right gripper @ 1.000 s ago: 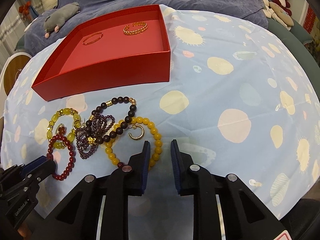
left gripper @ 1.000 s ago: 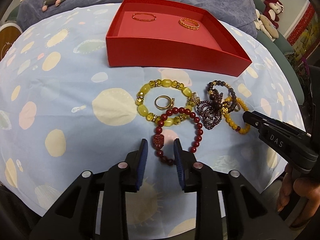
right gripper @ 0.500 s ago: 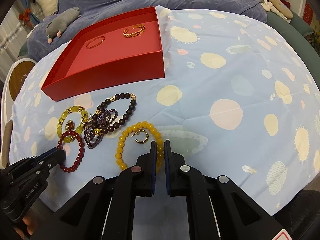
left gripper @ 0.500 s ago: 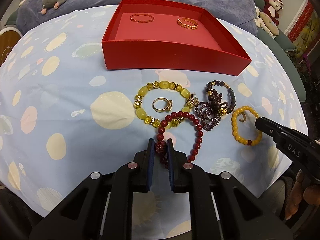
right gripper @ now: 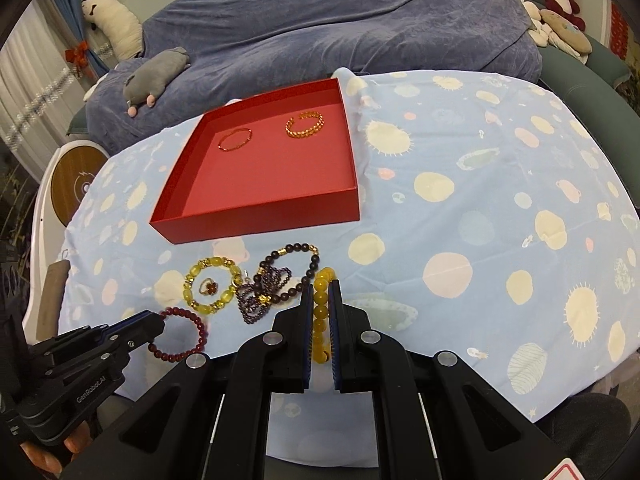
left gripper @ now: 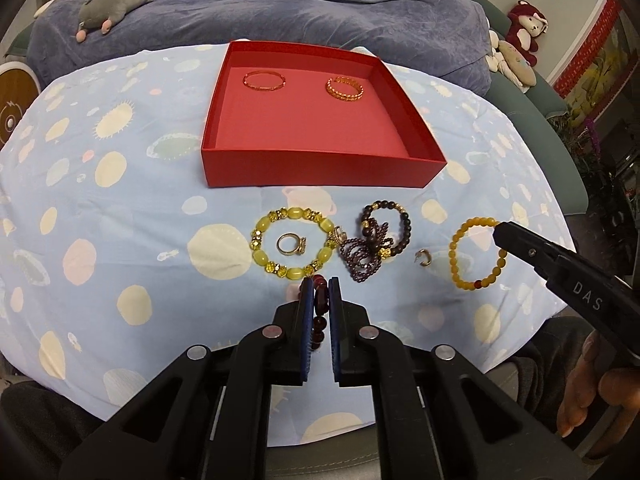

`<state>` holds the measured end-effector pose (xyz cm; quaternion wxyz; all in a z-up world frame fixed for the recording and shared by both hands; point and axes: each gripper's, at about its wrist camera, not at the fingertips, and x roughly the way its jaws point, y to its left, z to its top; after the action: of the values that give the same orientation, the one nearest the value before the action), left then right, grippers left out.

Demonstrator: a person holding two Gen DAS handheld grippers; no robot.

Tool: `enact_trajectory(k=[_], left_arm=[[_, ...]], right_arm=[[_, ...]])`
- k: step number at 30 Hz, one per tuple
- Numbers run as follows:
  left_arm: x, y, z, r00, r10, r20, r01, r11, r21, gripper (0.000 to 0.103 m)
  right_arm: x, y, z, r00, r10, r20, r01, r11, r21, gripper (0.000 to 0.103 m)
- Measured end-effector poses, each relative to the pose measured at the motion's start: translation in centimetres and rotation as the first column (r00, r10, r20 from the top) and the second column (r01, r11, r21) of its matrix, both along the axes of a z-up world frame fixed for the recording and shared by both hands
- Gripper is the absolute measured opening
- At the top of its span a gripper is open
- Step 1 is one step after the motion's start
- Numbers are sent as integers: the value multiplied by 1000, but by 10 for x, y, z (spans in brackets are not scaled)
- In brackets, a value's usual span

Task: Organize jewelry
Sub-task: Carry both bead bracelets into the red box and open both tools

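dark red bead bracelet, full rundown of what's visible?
The dark red bead bracelet is a loop of glossy round beads, apparently glass or stone, with one larger carved-looking bead. The left gripper is shut on that section. In the right wrist view the loop hangs open from the gripper over the spotted blue cloth, touching no other jewelry.

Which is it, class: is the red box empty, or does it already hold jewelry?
Not empty. The red box holds two pieces on its floor: a thin red bangle and a gold chain bracelet, lying apart.
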<state>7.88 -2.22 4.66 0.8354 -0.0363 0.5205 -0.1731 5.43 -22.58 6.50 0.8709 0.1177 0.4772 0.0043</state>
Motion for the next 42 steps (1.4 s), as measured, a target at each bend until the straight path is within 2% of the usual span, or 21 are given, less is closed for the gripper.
enact_trajectory(k=[9,14,19,24,28,31,36,41,42], left_arm=[[35,-11,54,994,-37,102,41,998,-37,7],[76,-20,81,985,-42,166,52,997,-56,7],[127,-29,87,982,-42,182,58,995,-81,7],[175,-32,67,989,-30,142,49,991,-125,7],[209,-31,35,997,-22,80,33,989,-146,7],[227,-30,8,999,-14,42,19,993,-113,7],[239,-28,-32,1000,-16,14,16,1000,4,7],[236,-26,-44,999,-16,44,12,997,80,8],[234,-25,-44,998,-12,55,8,996,88,13]], right_arm=[[37,12,32,996,56,68,-57,998,17,7],[77,16,45,992,79,98,-83,996,36,7],[128,19,46,990,93,106,-96,995,29,7],[176,15,26,994,78,75,-85,992,89,7],[207,11,-4,997,70,28,-73,985,158,7],[224,10,-30,997,70,-26,-66,987,150,7],[237,9,-62,994,76,-81,-72,996,50,7],[237,5,-71,995,58,-84,-60,998,-17,9],[237,4,-71,995,54,-81,-57,998,-30,11]])
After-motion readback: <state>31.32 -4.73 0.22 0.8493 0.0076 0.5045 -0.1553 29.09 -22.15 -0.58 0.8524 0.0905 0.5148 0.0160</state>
